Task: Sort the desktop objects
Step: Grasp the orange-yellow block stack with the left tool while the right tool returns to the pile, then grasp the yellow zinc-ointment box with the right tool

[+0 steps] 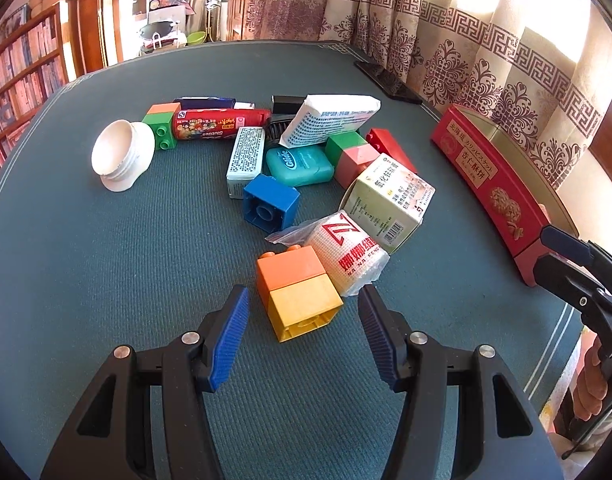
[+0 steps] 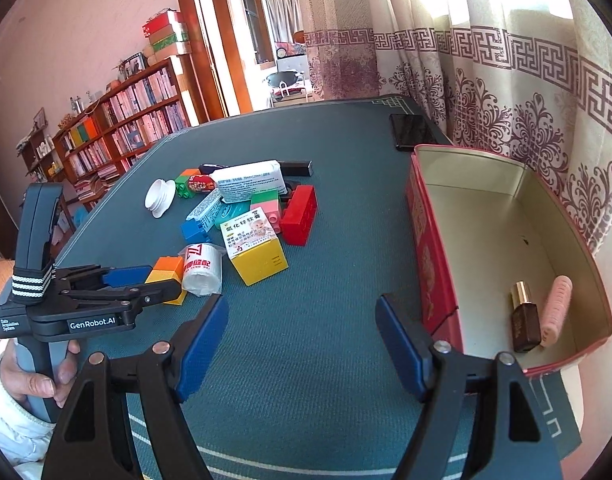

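1. Left wrist view: the left gripper (image 1: 304, 332) hangs low over the green felt tabletop (image 1: 106, 264) with its blue ribbed fingers (image 1: 228, 344) spread. The stacked orange-and-yellow plastic building block (image 1: 298, 294) lies on its side, its open yellow end between the fingertips, and neither pad touches it.
2. Handling judgement: the block looks light, hollow and stiff, with smooth, fairly slippery walls. Take hold across the two flat side faces of the yellow half. A pinch at the seam could split the stack.
3. Just beside the block lies a white wrapped roll with red print (image 1: 346, 258), touching its far right corner. The roll's soft film may snag the right finger as it closes.
4. Right wrist view: the right gripper (image 2: 302, 340) has its fingers wide apart and holds nothing. It is poised over bare tabletop between the pile and the red rectangular tin box (image 2: 430, 264).
5. The tin stands open. A small dark bottle with a gold cap (image 2: 524, 320) and a pink ribbed roller (image 2: 558, 308) lie in its near corner.
6. The left gripper also shows here, with the block at its fingertips.
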`<state>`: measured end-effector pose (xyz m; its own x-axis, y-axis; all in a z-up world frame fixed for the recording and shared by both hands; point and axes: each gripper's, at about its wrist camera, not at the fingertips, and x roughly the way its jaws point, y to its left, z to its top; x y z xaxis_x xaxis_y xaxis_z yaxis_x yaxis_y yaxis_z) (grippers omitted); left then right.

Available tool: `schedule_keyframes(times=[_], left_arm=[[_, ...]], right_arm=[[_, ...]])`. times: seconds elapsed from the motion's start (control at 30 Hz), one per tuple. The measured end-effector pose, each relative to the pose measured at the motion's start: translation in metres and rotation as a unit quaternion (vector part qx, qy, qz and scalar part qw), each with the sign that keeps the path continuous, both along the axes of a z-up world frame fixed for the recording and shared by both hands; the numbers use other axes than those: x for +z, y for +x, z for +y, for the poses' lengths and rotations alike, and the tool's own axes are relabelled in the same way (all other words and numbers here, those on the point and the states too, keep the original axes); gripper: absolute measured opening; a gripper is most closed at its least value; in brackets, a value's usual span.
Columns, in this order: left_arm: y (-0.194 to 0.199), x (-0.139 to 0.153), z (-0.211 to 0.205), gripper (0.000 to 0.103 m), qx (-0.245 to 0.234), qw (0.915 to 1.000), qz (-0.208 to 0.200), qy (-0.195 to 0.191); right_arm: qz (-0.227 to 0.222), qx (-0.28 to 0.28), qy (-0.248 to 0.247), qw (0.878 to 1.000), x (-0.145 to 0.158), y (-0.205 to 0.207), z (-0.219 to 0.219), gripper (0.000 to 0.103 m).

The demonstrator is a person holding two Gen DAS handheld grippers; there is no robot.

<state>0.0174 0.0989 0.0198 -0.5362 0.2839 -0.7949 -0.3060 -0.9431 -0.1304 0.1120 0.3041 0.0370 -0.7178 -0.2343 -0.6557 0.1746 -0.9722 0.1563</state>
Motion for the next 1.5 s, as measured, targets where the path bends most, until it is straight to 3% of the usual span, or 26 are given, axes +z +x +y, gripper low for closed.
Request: schedule_keyframes(times=[0.13,0.4,0.5,0.73,1.0,1.27,1.5], left_arm=[[-0.006,-0.005,0.0,0.06,0.019,0.9997,-0.011,-0.013],[-0.011,-0.011,-0.01,0.059,0.038,0.9989,-0.022,0.013],[-0.009,-0.011,-0.009,0.042,0.037,0.999,-0.019,0.014],[-0.005,-0.011,-0.015,0.035,0.053,0.9985,-0.006,0.014],[-0.003,-0.008,-0.021,0.034,0.072,0.9972,0.009,0.018],[-0.004,-0.009,-0.025,0.034,0.078,0.9963,0.009,0.033],[-0.003,-0.01,-0.028,0.034,0.083,0.9954,0.008,0.047]], right_arm=[[-0.004,0.002,-0.002,1.0,-0.002,-0.001,0.0,0.079],[-0.011,0.013,0.001,1.0,-0.007,-0.001,-0.011,0.079],[-0.015,0.019,0.004,1.0,-0.01,-0.004,-0.015,0.079],[-0.01,0.041,0.01,0.999,-0.004,-0.017,-0.031,0.079],[-0.042,0.036,-0.028,0.998,-0.011,-0.063,-0.036,0.079],[-0.046,0.053,0.013,0.997,-0.021,-0.082,-0.059,0.079],[-0.052,0.068,0.03,0.996,-0.029,-0.089,-0.074,0.068]])
